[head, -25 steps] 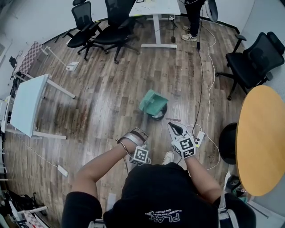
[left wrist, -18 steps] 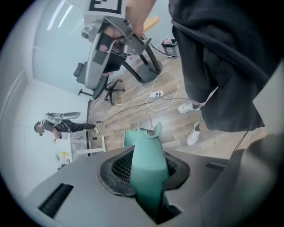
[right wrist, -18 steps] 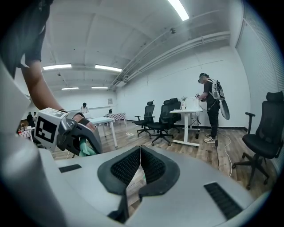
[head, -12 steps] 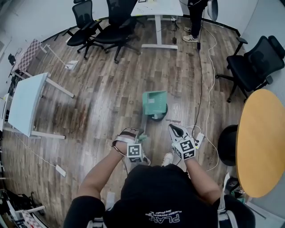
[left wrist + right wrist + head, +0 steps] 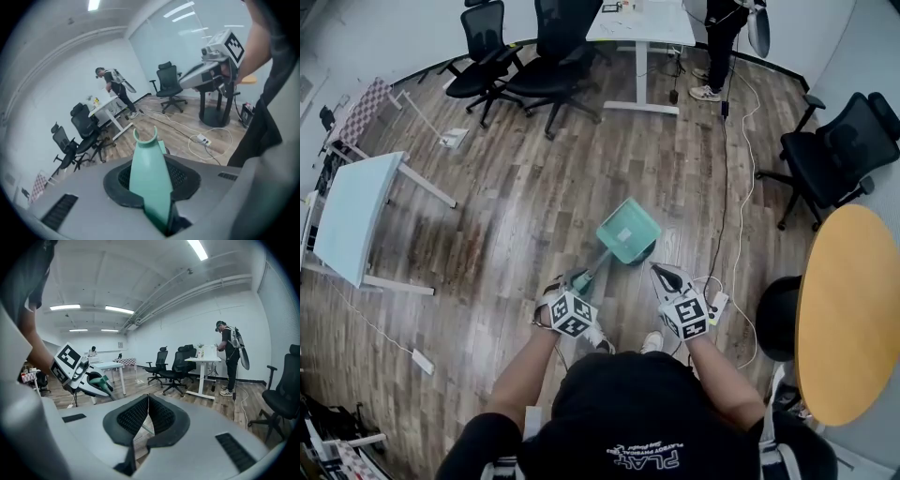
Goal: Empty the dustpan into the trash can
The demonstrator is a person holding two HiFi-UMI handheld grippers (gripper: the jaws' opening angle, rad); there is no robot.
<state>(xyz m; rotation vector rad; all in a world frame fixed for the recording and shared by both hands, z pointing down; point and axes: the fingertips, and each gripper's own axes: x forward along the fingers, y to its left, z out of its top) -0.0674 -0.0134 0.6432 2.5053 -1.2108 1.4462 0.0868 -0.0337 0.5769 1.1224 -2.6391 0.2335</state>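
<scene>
The left gripper [image 5: 577,281] is clenched on the handle of the teal dustpan [image 5: 628,232] — its pan hangs tilted over the black trash can [image 5: 645,249] on the wooden floor [image 5: 534,206]. Beside it, the right gripper [image 5: 662,274] is pinched closed — nothing in it.

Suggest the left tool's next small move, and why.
Probably a small shake: the left tool grips the dustpan by its handle, and the pan hangs directly over the trash can, so any leftovers should drop in.
</scene>
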